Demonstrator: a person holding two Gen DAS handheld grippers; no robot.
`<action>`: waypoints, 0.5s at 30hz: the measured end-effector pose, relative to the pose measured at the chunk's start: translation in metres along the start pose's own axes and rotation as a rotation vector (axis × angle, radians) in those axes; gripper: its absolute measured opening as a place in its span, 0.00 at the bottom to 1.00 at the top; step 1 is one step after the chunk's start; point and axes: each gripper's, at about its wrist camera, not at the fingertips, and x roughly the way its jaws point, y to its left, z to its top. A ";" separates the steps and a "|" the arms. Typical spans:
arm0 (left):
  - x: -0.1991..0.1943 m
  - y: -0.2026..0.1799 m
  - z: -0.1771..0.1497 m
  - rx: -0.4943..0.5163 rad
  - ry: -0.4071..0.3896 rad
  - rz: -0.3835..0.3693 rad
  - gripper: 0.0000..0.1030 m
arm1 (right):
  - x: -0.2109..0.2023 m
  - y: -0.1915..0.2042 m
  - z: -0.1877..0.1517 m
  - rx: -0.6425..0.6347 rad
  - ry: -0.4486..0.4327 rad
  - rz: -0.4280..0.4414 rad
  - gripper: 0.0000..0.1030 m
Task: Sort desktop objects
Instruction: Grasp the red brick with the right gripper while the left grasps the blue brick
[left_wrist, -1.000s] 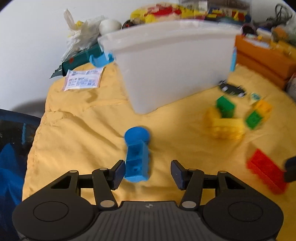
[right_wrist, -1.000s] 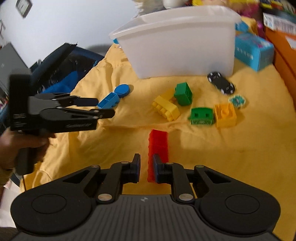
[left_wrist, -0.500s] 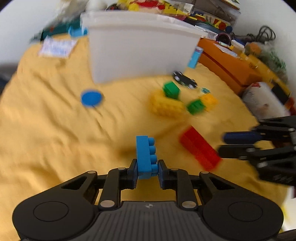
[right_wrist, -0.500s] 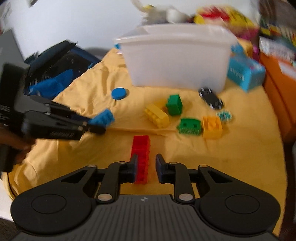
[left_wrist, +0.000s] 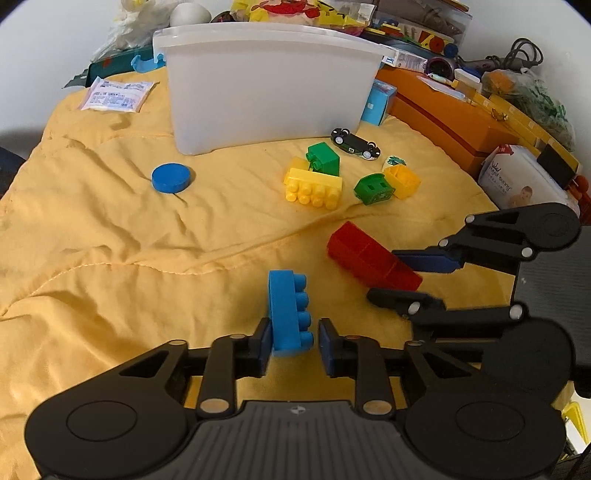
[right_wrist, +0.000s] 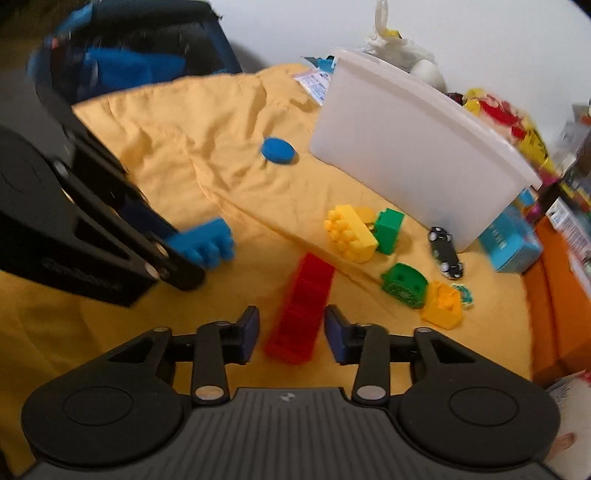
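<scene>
Left wrist view, nearest first: a blue brick (left_wrist: 289, 312) stands on end between the fingers of the left gripper (left_wrist: 290, 346), its round studs facing the right finger. The left pad touches the brick's flat back; a slim gap shows between the studs and the right pad, so whether the jaws truly pinch it cannot be told. The gripper points forward, low over the yellow cloth (left_wrist: 110, 236).

Just beyond and to the right, a long red brick (left_wrist: 369, 256) lies tilted, its near end between the fingers of the right gripper (left_wrist: 413, 277), which reaches in from the right edge. Right wrist view shows that gripper's (right_wrist: 290, 329) jaws spread wide, the red brick (right_wrist: 301, 308) lying lengthwise in the gap with clear space on both sides. The left gripper (right_wrist: 192, 258) enters there from the left with the blue brick (right_wrist: 207, 243) at its tip.

Farther on lie a yellow brick (left_wrist: 314, 186), two green bricks (left_wrist: 324, 158) (left_wrist: 373, 189) and an orange brick (left_wrist: 402, 180), close together. A blue disc (left_wrist: 171, 178) lies apart to the left. A black toy car (left_wrist: 354, 144) sits near the white bin (left_wrist: 266, 85), which stands upright at the back.
</scene>
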 end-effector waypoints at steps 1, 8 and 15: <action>-0.003 0.000 0.000 0.001 -0.008 0.006 0.38 | 0.000 -0.005 -0.001 0.031 0.003 0.012 0.28; -0.027 -0.013 0.003 0.080 -0.094 0.057 0.42 | -0.015 -0.058 -0.005 0.426 0.047 0.246 0.26; -0.018 -0.035 -0.004 0.198 -0.103 0.026 0.42 | -0.003 -0.090 -0.035 0.806 0.120 0.462 0.26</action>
